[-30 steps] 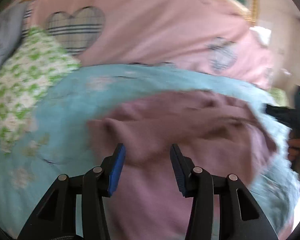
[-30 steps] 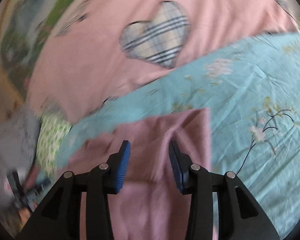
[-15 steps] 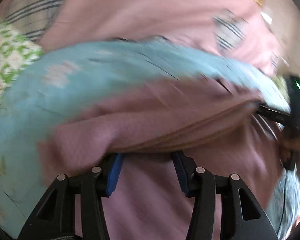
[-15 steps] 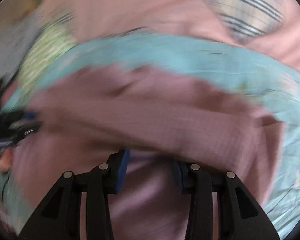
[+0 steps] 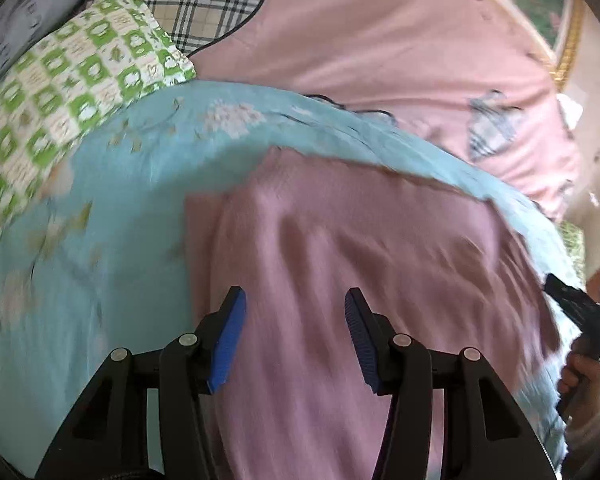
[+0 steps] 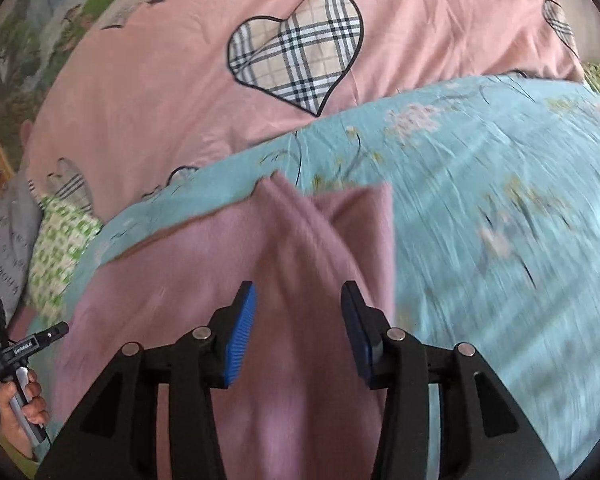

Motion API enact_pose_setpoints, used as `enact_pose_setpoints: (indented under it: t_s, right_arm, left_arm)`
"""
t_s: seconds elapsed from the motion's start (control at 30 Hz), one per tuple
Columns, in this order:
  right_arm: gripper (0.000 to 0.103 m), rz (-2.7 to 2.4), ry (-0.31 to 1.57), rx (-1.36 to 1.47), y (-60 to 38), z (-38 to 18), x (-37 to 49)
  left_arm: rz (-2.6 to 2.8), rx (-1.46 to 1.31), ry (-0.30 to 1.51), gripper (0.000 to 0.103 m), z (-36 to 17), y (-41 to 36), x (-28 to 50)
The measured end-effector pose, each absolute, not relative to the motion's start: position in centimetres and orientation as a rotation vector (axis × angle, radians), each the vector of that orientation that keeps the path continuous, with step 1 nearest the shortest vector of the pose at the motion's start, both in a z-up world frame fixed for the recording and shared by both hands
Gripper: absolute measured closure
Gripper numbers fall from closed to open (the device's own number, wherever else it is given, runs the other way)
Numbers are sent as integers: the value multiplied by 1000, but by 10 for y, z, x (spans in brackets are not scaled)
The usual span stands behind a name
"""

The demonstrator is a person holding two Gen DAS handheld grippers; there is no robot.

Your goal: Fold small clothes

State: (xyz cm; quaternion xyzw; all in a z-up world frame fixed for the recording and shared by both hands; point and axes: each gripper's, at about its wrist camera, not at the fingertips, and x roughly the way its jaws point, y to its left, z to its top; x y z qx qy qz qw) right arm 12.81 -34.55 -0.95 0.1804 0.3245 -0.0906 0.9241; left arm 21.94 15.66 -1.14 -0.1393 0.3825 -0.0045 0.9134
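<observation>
A mauve-pink garment (image 5: 360, 248) lies spread on a light blue floral sheet (image 5: 100, 208). In the left wrist view my left gripper (image 5: 294, 320) is open just above the garment's near part, nothing between its blue pads. In the right wrist view the same garment (image 6: 188, 264) shows a raised fold running away from my right gripper (image 6: 298, 320), which is open and empty above it. The right gripper also shows at the right edge of the left wrist view (image 5: 580, 312), and the left gripper at the left edge of the right wrist view (image 6: 16, 352).
A pink quilt with plaid hearts (image 6: 292, 60) lies beyond the blue sheet (image 6: 480, 184). A green-and-white checked pillow (image 5: 60, 92) and a grey cloth (image 6: 4, 236) sit at the left. A gold-framed edge (image 5: 568, 40) is at the far right.
Both grippers lifted the garment's edge and carried it over half a second ago. Now both are open, drawn back, and the garment lies flat.
</observation>
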Motion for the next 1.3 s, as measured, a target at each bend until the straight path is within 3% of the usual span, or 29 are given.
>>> enact_pose_setpoints:
  t_s: [0.13,0.27,0.67,0.7,0.73,0.77,0.8,0.9,1.0,1.1,1.2,1.27,1.3]
  right_arm:
    - [52,-185,665,363,-337,-13,92]
    - [41,-308,629,349,-338,-14,52]
    - [41,-343,729,514,-357,-39,54]
    - [44,-317,722,540,-357,-41,58]
    - [63,-307,725,558,-358,-43,62]
    - [86,-306,733,572,-359,-45,64]
    - [86,-296,732,603,-361,-47,65]
    - [89,-273,634,628,-363,-27,49]
    - [91,-293,600,617,-370,-15,26]
    - [91,-304,692,617,-378,-35,29]
    - [85,-308,719,688,-382,-47,27]
    - [72,-338,685,673,-380,-39,19]
    - [71,-355,665,654,-378,-33,14]
  left_arm:
    - [-18,-276,776,48,-13,136,160]
    - [45,-350,763,42,-18,144,127]
    - [87,-672,867,37,-64,191,136]
    - [75,-683,862,41,-66,190,142]
    - [73,-681,863,44,-67,189,147]
    - [62,-674,864,79,-68,187,151]
    - [23,-678,879,85,-67,185,157]
    - [-10,-658,829,88,-47,181,145]
    - [-27,-590,816,88,-35,179,129]
    - [-4,-563,879,88,-55,179,131]
    - [4,-614,910,80,-69,181,128]
    - [10,-621,907,75,-67,180,121]
    - [20,-618,913,68,-66,179,118]
